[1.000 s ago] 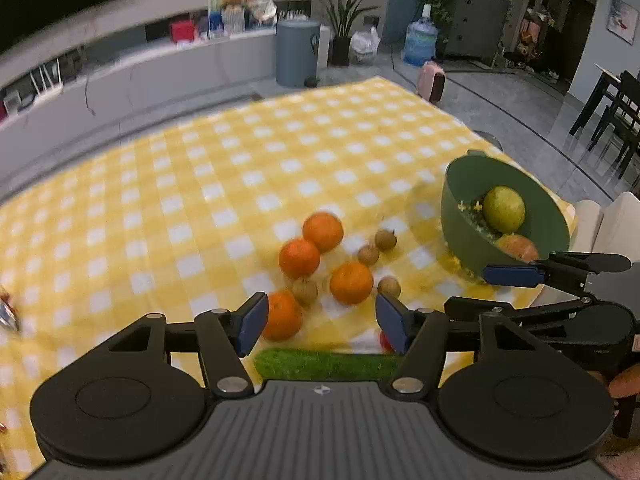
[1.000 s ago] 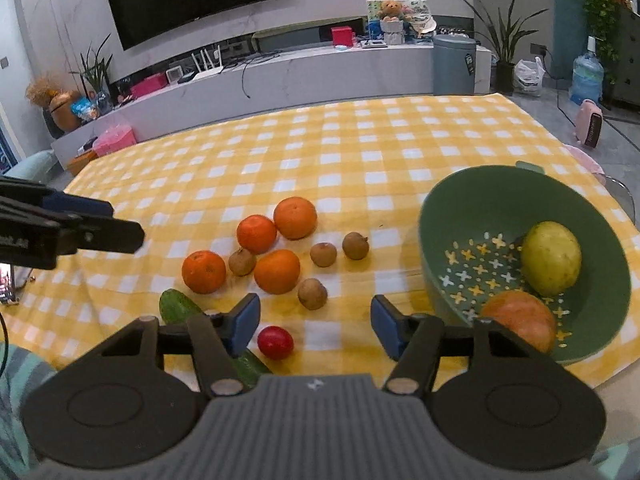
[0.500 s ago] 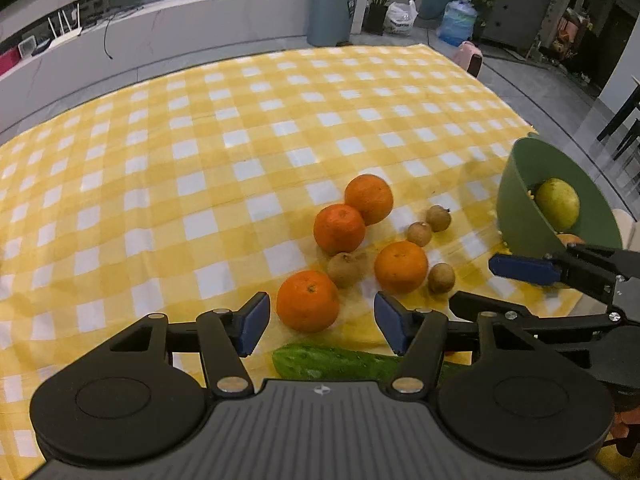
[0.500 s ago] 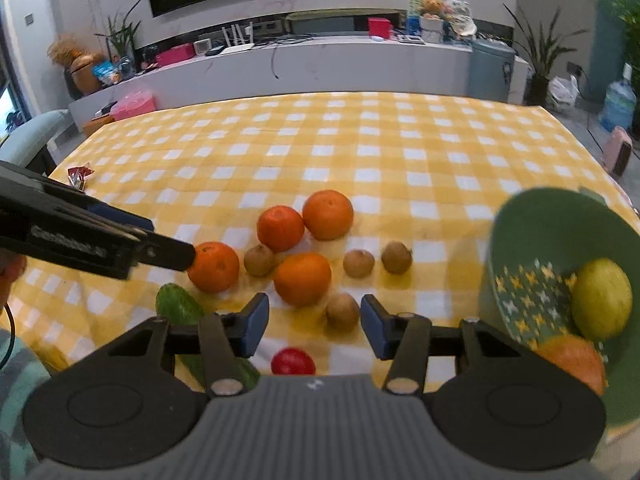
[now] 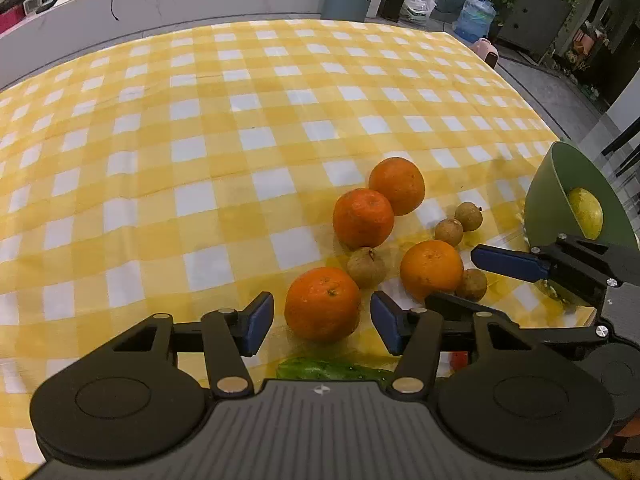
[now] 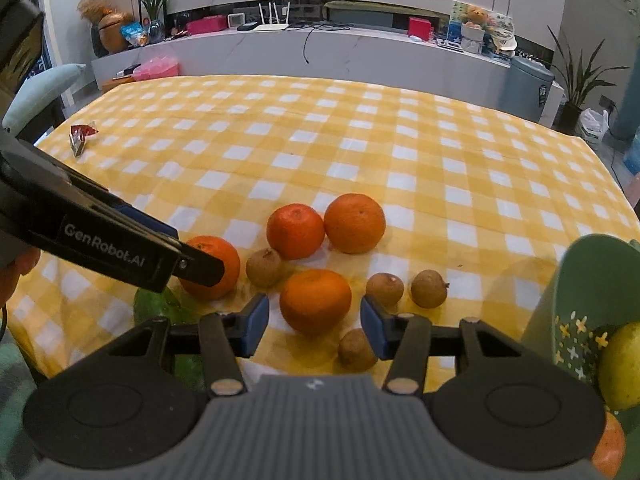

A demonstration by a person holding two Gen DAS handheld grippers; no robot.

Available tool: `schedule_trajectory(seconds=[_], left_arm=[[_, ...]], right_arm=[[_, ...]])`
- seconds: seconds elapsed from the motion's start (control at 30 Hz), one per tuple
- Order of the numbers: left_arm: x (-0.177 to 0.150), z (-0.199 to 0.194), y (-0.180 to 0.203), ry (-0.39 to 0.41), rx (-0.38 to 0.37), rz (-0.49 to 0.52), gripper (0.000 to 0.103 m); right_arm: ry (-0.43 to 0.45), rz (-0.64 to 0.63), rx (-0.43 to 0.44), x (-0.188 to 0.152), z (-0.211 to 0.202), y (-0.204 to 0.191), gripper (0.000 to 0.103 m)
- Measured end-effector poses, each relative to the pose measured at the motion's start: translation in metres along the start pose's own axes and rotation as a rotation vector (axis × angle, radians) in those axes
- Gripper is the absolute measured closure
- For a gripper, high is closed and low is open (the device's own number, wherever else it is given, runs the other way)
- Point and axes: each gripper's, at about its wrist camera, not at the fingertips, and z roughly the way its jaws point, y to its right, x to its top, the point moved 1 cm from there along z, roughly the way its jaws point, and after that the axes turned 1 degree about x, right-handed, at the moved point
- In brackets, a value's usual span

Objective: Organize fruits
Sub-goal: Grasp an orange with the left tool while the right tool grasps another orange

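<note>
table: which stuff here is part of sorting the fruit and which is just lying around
Part of the job:
- four oranges, e.g.
- four small brown fruits, e.g.
- green bowl holding a yellow-green fruit
- left tongs, closing around an orange, not touching; right tongs

Lying about:
- cucumber
- red wrapper
- checked cloth

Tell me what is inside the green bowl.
The green bowl holds a yellow-green fruit and an orange-red fruit. The picture edge cuts the rest off.
</note>
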Motion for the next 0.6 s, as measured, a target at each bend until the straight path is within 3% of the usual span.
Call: schedule_trajectory(seconds=[0.43, 0.6], left_arm=[[0.001, 0.015, -0.001, -0.028, -0.008, -0.029, 0.043], [0.000, 0.017, 0.005, -0.032, 0.008, -0.012, 0.050]], right_arm=[[-0.019, -0.027, -0.001, 0.000, 0.014, -0.003, 0.058], [-0.019, -0.032, -0.012, 0.001, 0.015, -0.002, 0.062]])
